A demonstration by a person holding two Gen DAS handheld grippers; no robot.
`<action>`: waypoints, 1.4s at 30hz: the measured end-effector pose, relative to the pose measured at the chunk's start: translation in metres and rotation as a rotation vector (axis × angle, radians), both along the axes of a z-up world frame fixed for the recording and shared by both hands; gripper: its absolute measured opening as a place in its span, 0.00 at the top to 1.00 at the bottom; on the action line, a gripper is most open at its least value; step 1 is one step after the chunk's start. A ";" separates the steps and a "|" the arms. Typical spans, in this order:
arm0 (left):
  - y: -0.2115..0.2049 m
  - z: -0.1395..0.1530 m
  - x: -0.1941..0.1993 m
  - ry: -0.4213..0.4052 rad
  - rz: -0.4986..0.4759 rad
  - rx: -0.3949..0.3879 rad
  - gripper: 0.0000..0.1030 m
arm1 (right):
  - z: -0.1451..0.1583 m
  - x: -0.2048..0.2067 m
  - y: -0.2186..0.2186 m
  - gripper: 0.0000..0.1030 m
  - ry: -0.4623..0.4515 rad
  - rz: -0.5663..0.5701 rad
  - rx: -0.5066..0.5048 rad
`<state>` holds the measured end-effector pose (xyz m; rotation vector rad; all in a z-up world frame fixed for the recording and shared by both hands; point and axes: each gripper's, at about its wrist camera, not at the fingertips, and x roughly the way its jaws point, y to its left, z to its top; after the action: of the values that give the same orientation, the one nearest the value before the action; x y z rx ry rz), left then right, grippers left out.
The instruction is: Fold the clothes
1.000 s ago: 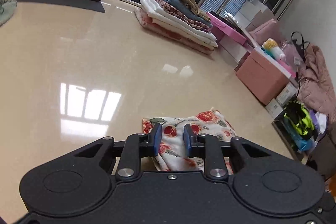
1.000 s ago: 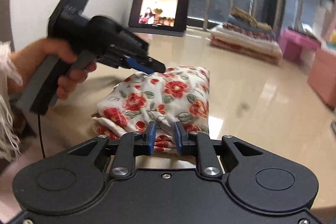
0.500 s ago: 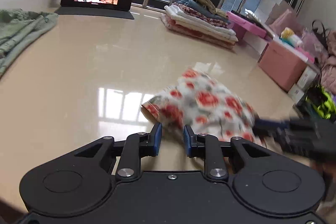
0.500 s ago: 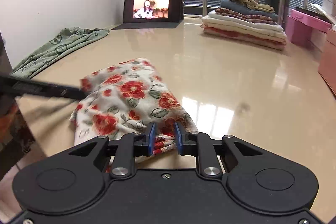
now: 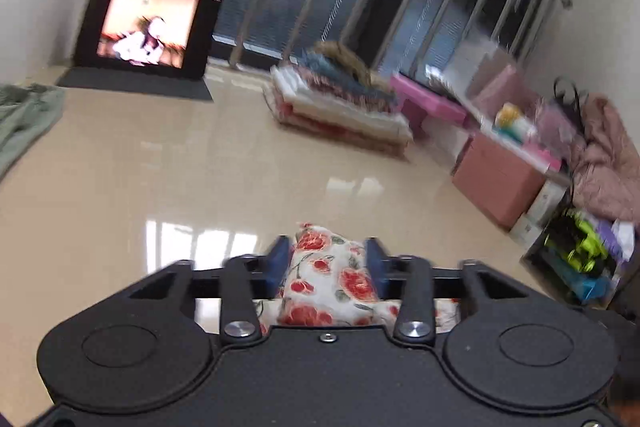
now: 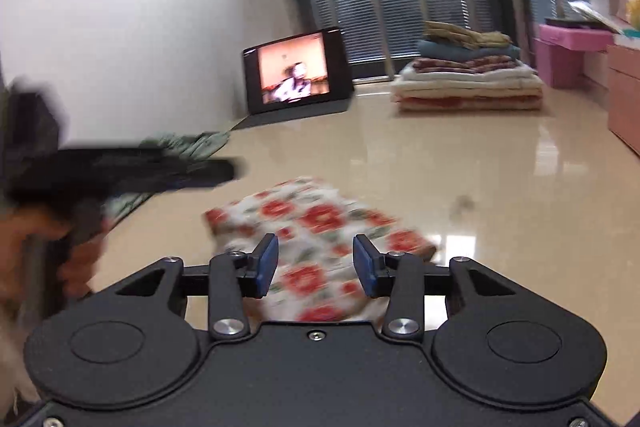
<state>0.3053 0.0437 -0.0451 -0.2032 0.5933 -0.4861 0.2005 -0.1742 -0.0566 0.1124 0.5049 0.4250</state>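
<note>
The glossy beige worktop [image 6: 500, 187] carries a stack of folded clothes [image 6: 468, 75] at its far edge and a lit tablet [image 6: 298, 71]. The folded floral garment [image 6: 316, 227] lies near the front. The left hand-held gripper [image 5: 328, 263] has its fingers spread around the garment's corner; the right hand-held gripper [image 6: 316, 263] hovers spread above it.

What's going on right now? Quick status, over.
Left gripper open, fingers either side of the folded floral cloth. Right gripper open above it. Cloth flat on table. Nothing blocking.
</note>
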 end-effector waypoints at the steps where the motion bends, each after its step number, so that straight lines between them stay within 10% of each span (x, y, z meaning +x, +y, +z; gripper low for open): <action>1: -0.004 -0.006 0.005 0.012 -0.001 0.036 0.79 | -0.004 -0.001 0.010 0.59 -0.006 -0.001 -0.030; 7: -0.002 -0.030 -0.009 0.038 0.005 0.076 0.80 | -0.028 -0.003 0.035 0.61 -0.006 0.005 -0.198; 22: -0.004 -0.016 -0.070 0.022 0.126 0.108 0.77 | -0.020 0.004 -0.013 0.59 0.090 0.094 -0.149; 30: 0.011 0.006 -0.098 -0.056 0.189 0.044 0.01 | 0.005 -0.025 -0.016 0.16 0.068 0.040 -0.069; 42: -0.002 0.007 -0.183 -0.036 0.187 0.061 0.00 | 0.007 -0.081 -0.017 0.01 0.160 -0.056 -0.015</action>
<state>0.1219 0.0417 -0.0379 -0.1895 0.5471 -0.2901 0.1199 -0.1908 -0.0498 0.1466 0.6609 0.3589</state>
